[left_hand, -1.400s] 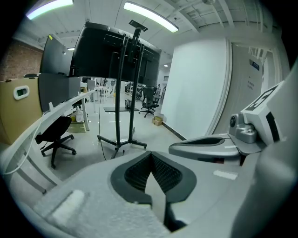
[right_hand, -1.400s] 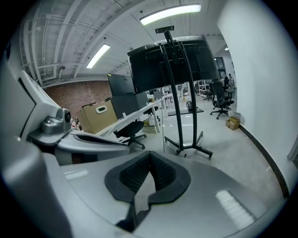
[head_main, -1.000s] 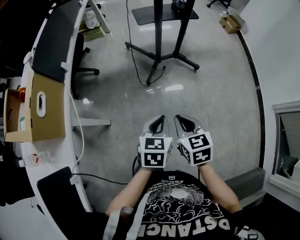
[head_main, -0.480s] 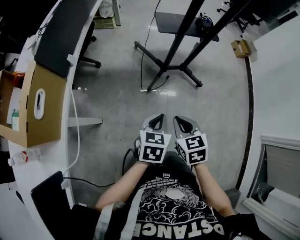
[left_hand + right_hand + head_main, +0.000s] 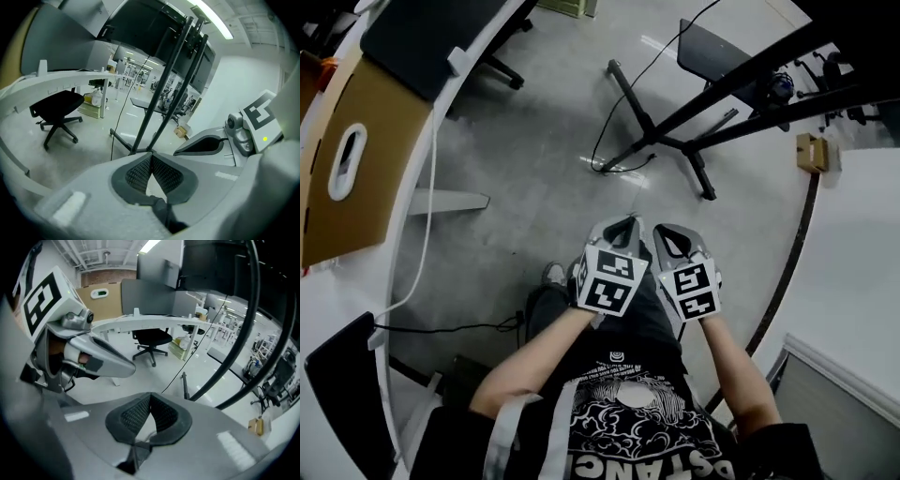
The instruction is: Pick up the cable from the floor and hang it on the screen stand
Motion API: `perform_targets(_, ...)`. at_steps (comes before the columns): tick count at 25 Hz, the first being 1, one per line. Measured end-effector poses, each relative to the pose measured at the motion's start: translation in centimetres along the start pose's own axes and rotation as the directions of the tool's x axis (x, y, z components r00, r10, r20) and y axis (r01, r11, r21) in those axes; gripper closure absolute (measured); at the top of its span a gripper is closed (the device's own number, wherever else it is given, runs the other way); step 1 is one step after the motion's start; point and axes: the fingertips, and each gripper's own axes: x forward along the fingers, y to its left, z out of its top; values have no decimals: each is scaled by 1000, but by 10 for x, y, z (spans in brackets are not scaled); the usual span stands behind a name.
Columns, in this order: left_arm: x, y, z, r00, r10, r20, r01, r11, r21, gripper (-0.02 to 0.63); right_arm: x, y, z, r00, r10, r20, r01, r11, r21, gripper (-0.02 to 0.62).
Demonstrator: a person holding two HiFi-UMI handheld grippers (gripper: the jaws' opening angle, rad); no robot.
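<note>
Approach is the step in hand, as I judge it: nothing has been picked up yet. The left hand-held gripper (image 5: 621,228) and the right hand-held gripper (image 5: 677,242) are held side by side in front of the person's body, pointing forward. Each gripper view shows its ribbed pads meeting at the tips with nothing caught between them, so both are closed and empty.

The cable (image 5: 602,131) is a thin black line that runs down past the screen stand (image 5: 661,139) and ends in a small loop on the floor (image 5: 534,187) just beside one of the stand's spread feet, well apart from both grippers.

The next move probably calls for closing that gap, bringing one gripper down low to the floor, parting its jaws, and setting them across the loose loop. Thin cable lying flat on a glossy floor may slip out of a shallow pinch.
</note>
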Motion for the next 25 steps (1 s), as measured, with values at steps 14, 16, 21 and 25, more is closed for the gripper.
perform_targets(14, 193, 61, -41, 982, 188, -21, -189, 965, -183, 607, 217, -114, -113, 951, 203, -234, -283, 877, -389, 588)
perform_targets(16, 218, 77, -58, 977, 209, -36, -212, 956, -200, 607, 253, -123, -135, 944, 209, -257, -304, 853, -424, 585)
perform_targets(21, 276, 107, -97, 971, 232, -52, -238, 940, -246, 607, 336, -152, -194, 930, 189, -316, -329, 812, -483, 574)
perform_targets(25, 319, 131, -129, 966, 253, -54, -258, 931, -259, 607, 398, -166, -243, 923, 165, -348, -341, 771, -538, 568)
